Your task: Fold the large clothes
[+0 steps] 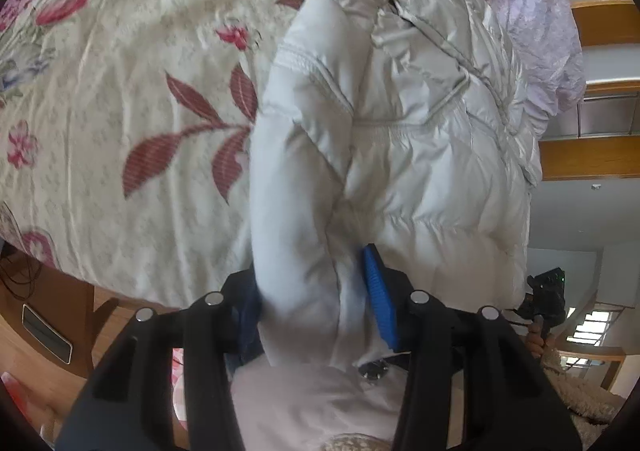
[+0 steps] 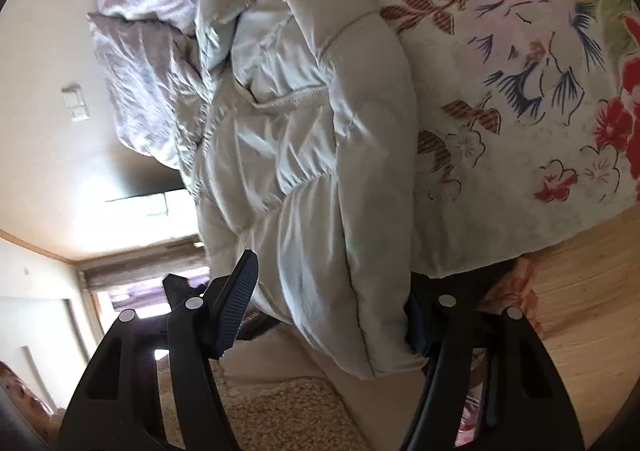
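A white puffer jacket (image 1: 400,171) lies crumpled along the edge of a floral bed. In the left wrist view a thick fold of it, by the sleeve, fills the gap of my left gripper (image 1: 312,307). The blue right pad (image 1: 378,299) presses into the fabric, and the left pad is mostly hidden behind the fold. In the right wrist view the jacket (image 2: 304,139) hangs over the bed's edge with its padded hem between the jaws of my right gripper (image 2: 326,315). The left pad (image 2: 236,303) sits against the fabric, and the right one is partly buried in it.
The floral bedspread (image 1: 120,99) covers the bed. A lilac quilt (image 2: 144,51) is bunched beyond the jacket. Wooden floor (image 2: 580,311) and a shaggy beige rug (image 2: 272,411) lie below. A hand (image 1: 536,345) holds the other gripper's handle at the right edge of the left wrist view.
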The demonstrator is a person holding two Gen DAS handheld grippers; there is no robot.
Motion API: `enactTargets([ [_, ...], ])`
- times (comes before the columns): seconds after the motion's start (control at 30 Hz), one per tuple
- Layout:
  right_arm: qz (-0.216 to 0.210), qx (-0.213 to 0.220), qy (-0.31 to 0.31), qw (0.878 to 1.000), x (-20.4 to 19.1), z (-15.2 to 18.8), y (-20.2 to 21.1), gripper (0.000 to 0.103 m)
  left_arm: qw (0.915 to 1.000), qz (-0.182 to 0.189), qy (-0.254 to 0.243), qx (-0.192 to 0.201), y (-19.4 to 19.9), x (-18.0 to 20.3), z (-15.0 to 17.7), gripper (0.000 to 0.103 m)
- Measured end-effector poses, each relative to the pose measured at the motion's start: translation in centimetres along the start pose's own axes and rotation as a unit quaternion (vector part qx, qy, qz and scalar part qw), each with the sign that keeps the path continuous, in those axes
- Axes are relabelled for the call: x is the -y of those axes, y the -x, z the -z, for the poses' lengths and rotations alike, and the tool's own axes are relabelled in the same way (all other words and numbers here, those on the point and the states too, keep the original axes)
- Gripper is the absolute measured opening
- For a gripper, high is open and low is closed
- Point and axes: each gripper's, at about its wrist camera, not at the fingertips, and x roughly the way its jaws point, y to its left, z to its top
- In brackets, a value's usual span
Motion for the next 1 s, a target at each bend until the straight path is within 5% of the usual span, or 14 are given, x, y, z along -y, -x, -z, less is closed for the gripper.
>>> enactTargets([
  [0.13,0.016,-0.008,-0.004,1.000,0.3,-0.1,-0.4,0.065,0.9999,-0.009,-0.009,-0.002,0.0,0.6,0.3,0.049],
  [0.17,0.009,-0.011,-0.002,1.000,0.2,0.0,-0.5,0.058,0.9999,-0.007,-0.007,-0.004,-0.1,0.7,0.3,0.049],
  [0.27,-0.003,-0.016,0.008,1.000,-0.3,0.2,-0.9,0.035,0.9998,-0.013,-0.014,0.001,-0.2,1.6,0.2,0.035],
  [0.37,-0.003,-0.005,0.028,1.000,-0.8,0.1,0.0,0.022,0.9997,-0.010,-0.019,0.014,0.4,2.5,-0.2,0.020],
  [0.8,-0.020,0.093,0.127,0.987,-8.4,-2.1,3.4,0.016,0.9914,0.039,-0.037,0.119,7.3,6.4,-4.4,0.013],
  [1.0,-0.030,0.170,0.171,0.970,-13.9,-4.5,5.8,0.016,0.9830,0.058,-0.041,0.169,9.6,9.7,-8.4,0.012],
])
